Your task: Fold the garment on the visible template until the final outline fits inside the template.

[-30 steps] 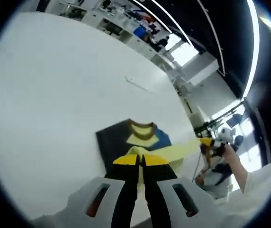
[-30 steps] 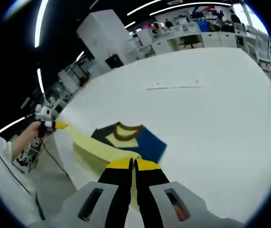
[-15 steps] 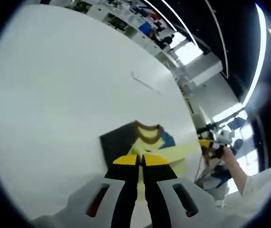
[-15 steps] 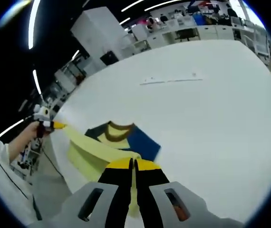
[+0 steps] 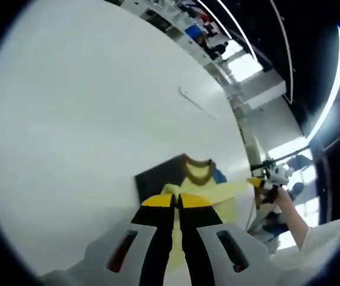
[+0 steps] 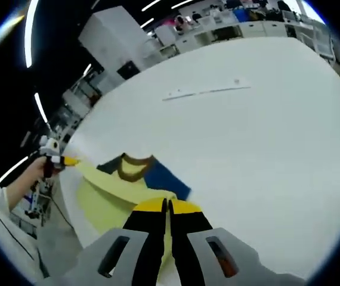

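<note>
The yellow T-shirt [image 5: 201, 192] is stretched in the air between both claws, low over the near edge of the wide white bench [image 5: 86, 101]. The left claw [image 5: 178, 201] has its yellow-tipped jaws pressed together on the shirt's edge, pale fabric running up from between them. In the left gripper view the shirt spreads across to the right claw [image 5: 255, 182], held out at the bench's edge by a person's hand [image 5: 278, 193] in a white sleeve. From the right gripper view, the right claw [image 6: 168, 206] is likewise clamped tight on the yellow cloth, and a taut band of it reaches leftward to the left claw [image 6: 68, 161], gripped in the person's other hand [image 6: 34, 171]. The shirt's brown collar [image 6: 132, 166] lies on the dark blue rectangular template [image 6: 161, 179], which sits flat on the bench near its front edge; the upper part of the shirt rests over the template while the lower part is lifted. Farther back on the bench lies a thin pale strip [image 6: 206, 92], well apart from the template. Beyond the bench there are white desks and ceiling light strips.
</note>
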`<state>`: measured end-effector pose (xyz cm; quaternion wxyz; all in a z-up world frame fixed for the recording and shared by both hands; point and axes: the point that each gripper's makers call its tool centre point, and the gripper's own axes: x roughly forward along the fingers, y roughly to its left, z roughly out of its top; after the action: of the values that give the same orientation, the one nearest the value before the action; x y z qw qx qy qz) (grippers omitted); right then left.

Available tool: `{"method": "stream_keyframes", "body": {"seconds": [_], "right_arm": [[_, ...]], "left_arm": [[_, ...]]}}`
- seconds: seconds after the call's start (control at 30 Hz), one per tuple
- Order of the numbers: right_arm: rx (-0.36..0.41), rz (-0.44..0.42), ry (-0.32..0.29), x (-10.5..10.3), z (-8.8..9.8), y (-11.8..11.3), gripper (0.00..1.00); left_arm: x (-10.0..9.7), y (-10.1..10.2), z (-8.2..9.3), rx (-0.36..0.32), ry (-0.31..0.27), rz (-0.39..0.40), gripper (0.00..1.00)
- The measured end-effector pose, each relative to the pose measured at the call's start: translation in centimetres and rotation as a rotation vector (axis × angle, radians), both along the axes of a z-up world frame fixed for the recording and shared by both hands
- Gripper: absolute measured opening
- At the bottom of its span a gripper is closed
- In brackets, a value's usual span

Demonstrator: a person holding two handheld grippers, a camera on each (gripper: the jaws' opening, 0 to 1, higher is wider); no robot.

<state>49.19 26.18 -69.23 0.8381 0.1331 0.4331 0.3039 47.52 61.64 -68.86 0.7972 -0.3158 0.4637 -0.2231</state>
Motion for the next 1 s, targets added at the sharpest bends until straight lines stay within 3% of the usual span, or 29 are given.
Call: {"method": "stream_keyframes", "body": {"seconds": [0.73, 1.0], "right_arm": [[-0.024, -0.036, 0.069, 1.9, -4.5, -0.1, 0.02], [-0.03, -0.035, 0.078, 2.3, -5.3, -0.2, 0.02]], "left_arm": [[1.4, 0.1, -4.0, 0.015, 0.081, 0.019, 0.0], [1.3, -0.1, -4.3, 0.021, 0.092, 0.014, 0.0]]}}
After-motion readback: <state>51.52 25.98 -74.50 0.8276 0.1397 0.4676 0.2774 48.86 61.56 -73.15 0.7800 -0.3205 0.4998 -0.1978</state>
